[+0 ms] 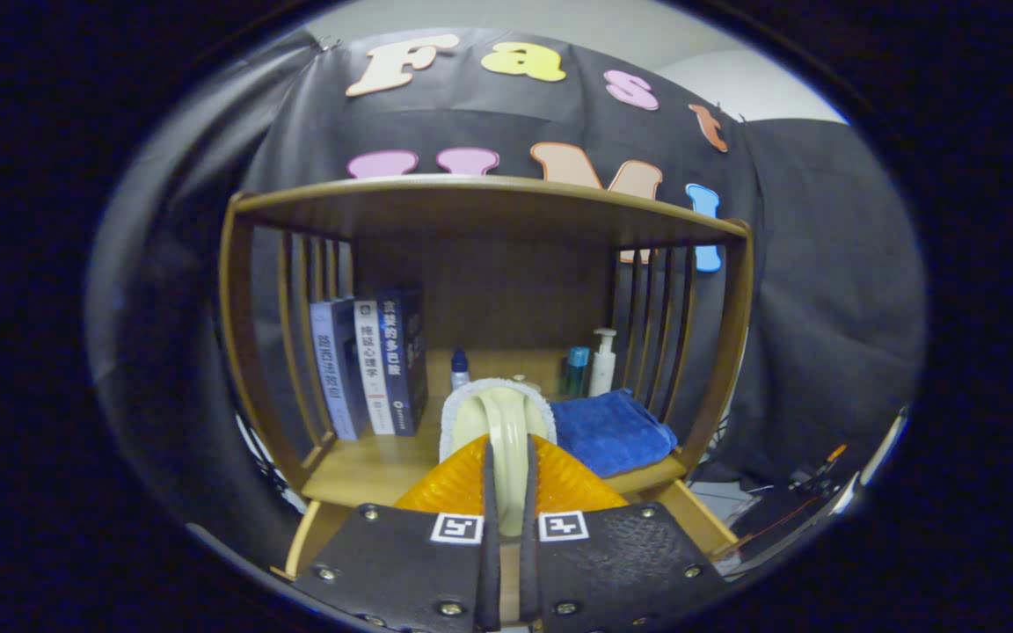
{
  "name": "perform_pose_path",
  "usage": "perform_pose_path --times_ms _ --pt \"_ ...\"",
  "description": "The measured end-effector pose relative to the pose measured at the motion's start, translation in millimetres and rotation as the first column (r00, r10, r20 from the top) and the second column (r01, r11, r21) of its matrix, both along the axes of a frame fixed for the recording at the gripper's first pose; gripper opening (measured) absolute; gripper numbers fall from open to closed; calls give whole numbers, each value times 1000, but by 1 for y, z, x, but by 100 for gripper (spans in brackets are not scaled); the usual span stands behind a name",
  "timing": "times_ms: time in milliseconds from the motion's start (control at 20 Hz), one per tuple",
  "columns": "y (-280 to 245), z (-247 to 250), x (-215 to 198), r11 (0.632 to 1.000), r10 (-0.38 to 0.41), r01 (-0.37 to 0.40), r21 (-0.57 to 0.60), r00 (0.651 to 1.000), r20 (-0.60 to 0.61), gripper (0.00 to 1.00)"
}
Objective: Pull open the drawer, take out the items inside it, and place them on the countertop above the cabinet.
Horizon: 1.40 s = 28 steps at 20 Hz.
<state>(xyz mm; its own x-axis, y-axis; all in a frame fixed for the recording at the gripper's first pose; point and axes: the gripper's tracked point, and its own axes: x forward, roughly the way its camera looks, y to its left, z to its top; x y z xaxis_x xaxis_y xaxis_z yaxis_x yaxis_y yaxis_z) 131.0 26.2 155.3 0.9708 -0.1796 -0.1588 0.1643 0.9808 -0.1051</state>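
My gripper point(507, 462) is shut on the cream loop handle point(506, 420) of a scrubbing brush. Both black fingers point(488, 492) press its sides. The brush has an orange ribbed body point(564, 485) and a white fuzzy rim point(498, 387). It is held just above the front edge of the wooden countertop point(366, 470), between the books and the blue cloth. The drawer lies below, hidden behind the gripper body.
Three upright books point(375, 365) stand on the countertop to the left. A folded blue cloth point(609, 431) lies to the right. Small bottles point(601, 360) line the back. Slatted wooden sides point(247, 334) and a top shelf point(489, 198) enclose the space.
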Motion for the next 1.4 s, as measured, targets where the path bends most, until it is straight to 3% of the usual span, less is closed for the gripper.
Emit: perform_pose_path --times_ms 250,450,600,700,1050,1350,1400 --pt "11 -60 65 999 20 -14 34 987 -159 9" --pt "19 -137 104 999 38 -28 36 949 -312 9" --pt "9 -147 135 999 -29 38 27 953 -300 9" --pt "7 -145 148 999 -38 40 2 949 -312 9" --pt "7 -144 189 998 61 -58 20 961 -270 10" --pt "6 -152 192 996 80 -70 46 959 -272 9" --pt "8 -147 195 995 84 -70 71 969 -231 18"
